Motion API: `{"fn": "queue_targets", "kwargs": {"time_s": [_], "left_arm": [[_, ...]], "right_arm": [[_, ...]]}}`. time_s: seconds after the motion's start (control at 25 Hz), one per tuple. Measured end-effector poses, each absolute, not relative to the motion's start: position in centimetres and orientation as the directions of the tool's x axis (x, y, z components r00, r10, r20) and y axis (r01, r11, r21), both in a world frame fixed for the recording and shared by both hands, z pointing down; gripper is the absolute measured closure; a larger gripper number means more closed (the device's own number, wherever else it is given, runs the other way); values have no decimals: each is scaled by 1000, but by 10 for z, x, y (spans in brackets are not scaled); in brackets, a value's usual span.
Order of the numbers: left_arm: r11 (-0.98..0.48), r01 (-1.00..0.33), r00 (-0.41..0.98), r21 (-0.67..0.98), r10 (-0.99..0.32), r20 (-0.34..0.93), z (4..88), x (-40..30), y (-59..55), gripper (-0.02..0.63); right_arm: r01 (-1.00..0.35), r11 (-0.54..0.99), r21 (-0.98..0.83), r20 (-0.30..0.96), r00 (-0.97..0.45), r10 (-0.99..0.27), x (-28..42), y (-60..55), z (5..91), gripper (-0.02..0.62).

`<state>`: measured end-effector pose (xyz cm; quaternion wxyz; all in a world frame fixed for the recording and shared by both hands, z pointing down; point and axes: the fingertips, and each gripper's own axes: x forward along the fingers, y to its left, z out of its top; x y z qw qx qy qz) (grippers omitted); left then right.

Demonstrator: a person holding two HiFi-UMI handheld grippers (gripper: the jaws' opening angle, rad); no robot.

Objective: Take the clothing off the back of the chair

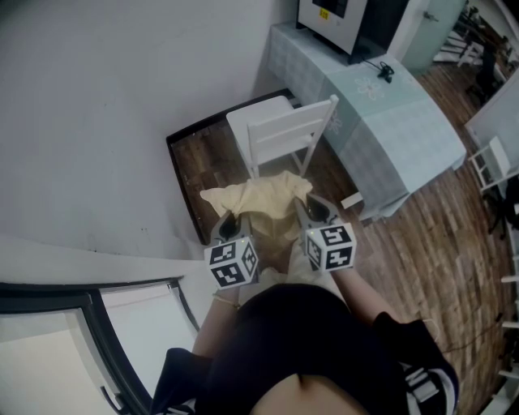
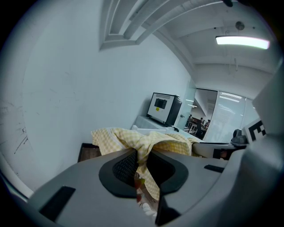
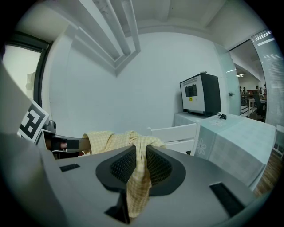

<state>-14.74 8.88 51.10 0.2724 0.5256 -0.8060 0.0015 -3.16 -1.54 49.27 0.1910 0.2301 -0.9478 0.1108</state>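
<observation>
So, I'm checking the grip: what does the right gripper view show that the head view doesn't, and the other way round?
Only the right gripper view: the yellow checked clothing pinched between the right gripper's jaws, a fold hanging below them. Only the head view: the clothing spanning from the left gripper to the right one, the person's forearms, and the dark-edged mat under the white chair. Both: the clothing, the left gripper, the chair, the cloth-covered table and the boxy machine on it.

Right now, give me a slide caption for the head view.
Left gripper and right gripper pinch a yellow checked garment before a white chair.
</observation>
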Motion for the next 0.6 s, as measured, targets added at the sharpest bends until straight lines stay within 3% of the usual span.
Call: {"fn": "queue_targets", "kwargs": {"time_s": [0.6], "left_arm": [[446,-840,-290,309,-850,440,511,-150,85,554]], "right_arm": [[-457,880,-127,412,-832,-373,-35,-17,488,523]]}}
